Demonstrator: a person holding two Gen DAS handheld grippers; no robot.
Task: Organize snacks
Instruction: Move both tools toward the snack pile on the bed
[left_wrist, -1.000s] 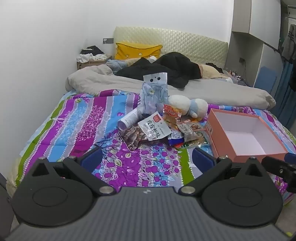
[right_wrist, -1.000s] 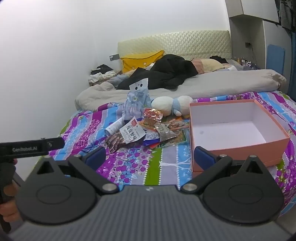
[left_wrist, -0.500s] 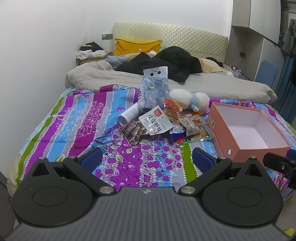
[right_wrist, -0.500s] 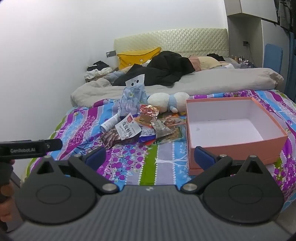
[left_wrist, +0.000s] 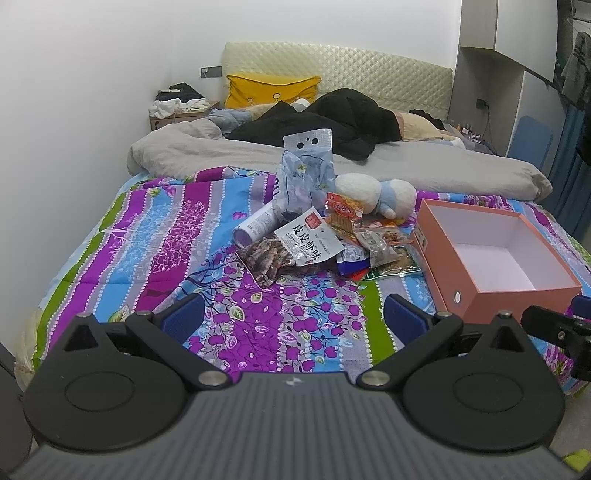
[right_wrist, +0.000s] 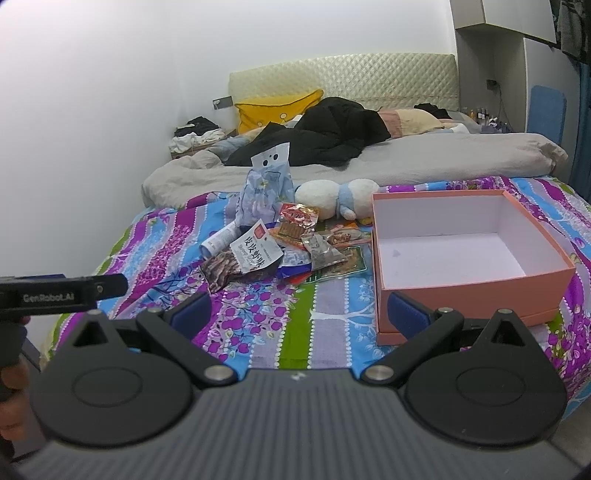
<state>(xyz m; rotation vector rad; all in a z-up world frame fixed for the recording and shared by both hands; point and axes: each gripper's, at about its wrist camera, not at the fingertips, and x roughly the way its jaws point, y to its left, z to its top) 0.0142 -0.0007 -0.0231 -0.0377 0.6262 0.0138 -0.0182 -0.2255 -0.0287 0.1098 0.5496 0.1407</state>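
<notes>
A pile of snack packets (left_wrist: 325, 240) (right_wrist: 280, 251) lies on the striped bedspread: a white shrimp-snack bag (left_wrist: 308, 240) (right_wrist: 255, 253), a tall pale blue bag (left_wrist: 306, 173) (right_wrist: 264, 188), an orange packet (left_wrist: 341, 214) (right_wrist: 295, 221) and a white tube (left_wrist: 256, 225) (right_wrist: 218, 240). An open, empty salmon-pink box (left_wrist: 491, 251) (right_wrist: 458, 251) stands to their right. My left gripper (left_wrist: 293, 317) is open and empty, near the foot of the bed. My right gripper (right_wrist: 299, 308) is open and empty, in front of the box's near left corner.
A white and blue plush toy (left_wrist: 376, 192) (right_wrist: 332, 195) lies behind the snacks. A grey duvet (left_wrist: 443, 166), black clothes (left_wrist: 332, 118) and a yellow pillow (left_wrist: 269, 88) fill the far half of the bed. A wall runs along the left.
Both grippers have drawn back and risen slightly; the snacks and the box sit a little lower and farther off in both views. Nothing on the bed has moved.
</notes>
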